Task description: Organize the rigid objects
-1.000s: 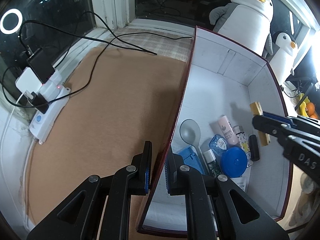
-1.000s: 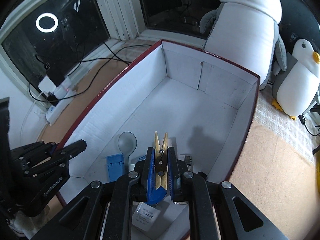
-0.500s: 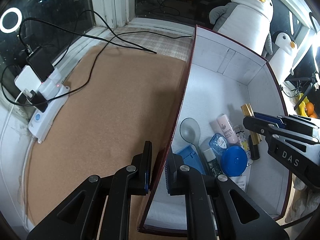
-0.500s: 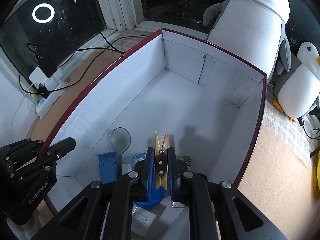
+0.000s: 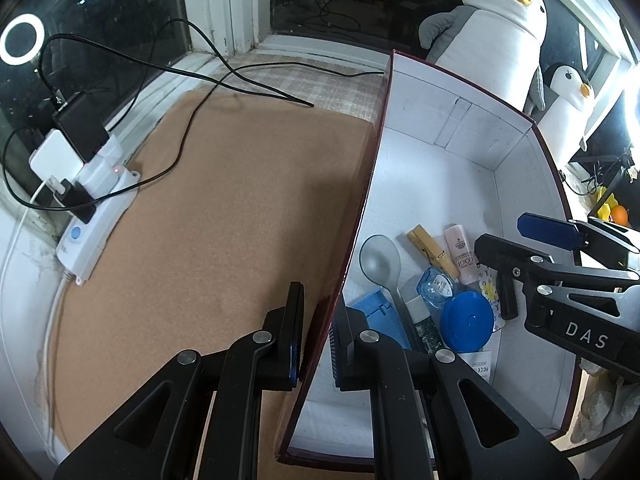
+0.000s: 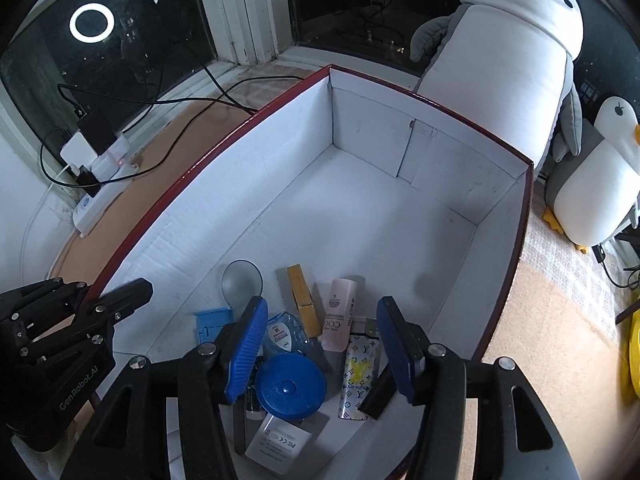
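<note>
Your right hand-held gripper (image 6: 322,344) hangs wide open and empty over the box (image 6: 400,240) — the wooden clothespin (image 6: 302,300) lies on the box floor, beside the pink tube (image 6: 340,314). Lift straight up (clear of the pile). Your left hand-held gripper (image 5: 318,334) pinches the box wall; hold it steady — no tugging.

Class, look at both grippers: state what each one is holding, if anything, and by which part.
The left gripper is shut on the box, pinching its near side wall at the rim. The right gripper is open and holds nothing; the wooden clothespin lies in the box.
</note>
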The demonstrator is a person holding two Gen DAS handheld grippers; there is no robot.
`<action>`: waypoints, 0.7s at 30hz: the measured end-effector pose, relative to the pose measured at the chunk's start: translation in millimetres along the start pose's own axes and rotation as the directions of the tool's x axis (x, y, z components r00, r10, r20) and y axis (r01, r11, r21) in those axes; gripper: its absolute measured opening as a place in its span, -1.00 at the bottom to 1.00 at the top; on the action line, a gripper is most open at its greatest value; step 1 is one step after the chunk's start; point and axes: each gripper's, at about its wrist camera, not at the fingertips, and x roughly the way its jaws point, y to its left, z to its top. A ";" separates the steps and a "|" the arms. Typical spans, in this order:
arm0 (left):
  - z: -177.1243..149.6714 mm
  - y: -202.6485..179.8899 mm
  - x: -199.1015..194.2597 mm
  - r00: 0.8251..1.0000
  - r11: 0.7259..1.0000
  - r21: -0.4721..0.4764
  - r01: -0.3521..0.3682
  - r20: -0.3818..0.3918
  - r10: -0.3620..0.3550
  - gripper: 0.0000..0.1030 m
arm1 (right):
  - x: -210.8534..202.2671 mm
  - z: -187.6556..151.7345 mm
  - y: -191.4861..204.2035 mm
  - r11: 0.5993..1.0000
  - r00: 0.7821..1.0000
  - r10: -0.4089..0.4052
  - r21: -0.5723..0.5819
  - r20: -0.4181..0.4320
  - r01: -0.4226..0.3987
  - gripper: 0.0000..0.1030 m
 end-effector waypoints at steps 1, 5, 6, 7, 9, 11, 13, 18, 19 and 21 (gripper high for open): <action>-0.1 -0.1 0.1 1.000 1.000 0.001 0.000 0.000 0.000 -0.80 | -0.4 -0.2 -0.9 1.000 1.000 -0.001 0.002 0.000 0.001 0.03; -0.2 -0.3 -0.1 1.000 1.000 -0.001 0.001 0.000 -0.001 -0.80 | -3.6 -3.0 -3.1 1.000 1.000 0.000 0.009 0.001 0.000 0.03; -0.2 -0.5 -0.2 1.000 1.000 0.001 0.000 0.001 0.000 -0.80 | -5.2 -4.0 -3.5 1.000 1.000 -0.001 0.010 0.003 0.001 0.03; -0.3 -0.5 -0.2 1.000 1.000 0.001 0.000 0.001 0.000 -0.80 | -6.2 -4.6 -3.8 1.000 1.000 0.000 0.010 0.004 0.000 0.03; -1.3 -0.7 -1.8 1.000 1.000 0.001 0.001 0.004 -0.001 -0.80 | -10.1 -6.6 -4.0 1.000 1.000 0.003 0.012 0.010 -0.003 0.04; -1.9 -0.7 -3.8 1.000 1.000 0.003 0.003 0.007 -0.003 -0.80 | -13.8 -8.3 -4.3 1.000 1.000 0.004 0.013 0.016 -0.004 0.04; -2.5 -1.0 -5.9 1.000 1.000 0.004 0.006 0.009 -0.006 -0.78 | -18.8 -10.6 -4.5 1.000 1.000 0.004 0.014 0.024 -0.004 0.11; -3.8 -3.6 -13.0 1.000 1.000 0.011 0.017 0.020 -0.017 -0.67 | -32.1 -16.8 -4.2 1.000 0.999 -0.004 0.017 0.049 0.003 0.18; -4.2 -4.2 -14.7 1.000 1.000 0.013 0.020 0.022 -0.021 -0.64 | -34.0 -17.7 -3.9 1.000 0.999 -0.007 0.018 0.053 0.006 0.19; -4.4 -4.6 -18.1 0.999 1.000 0.015 0.021 0.032 -0.022 -0.64 | -39.7 -20.6 -4.0 1.000 0.998 -0.013 0.021 0.063 0.012 0.22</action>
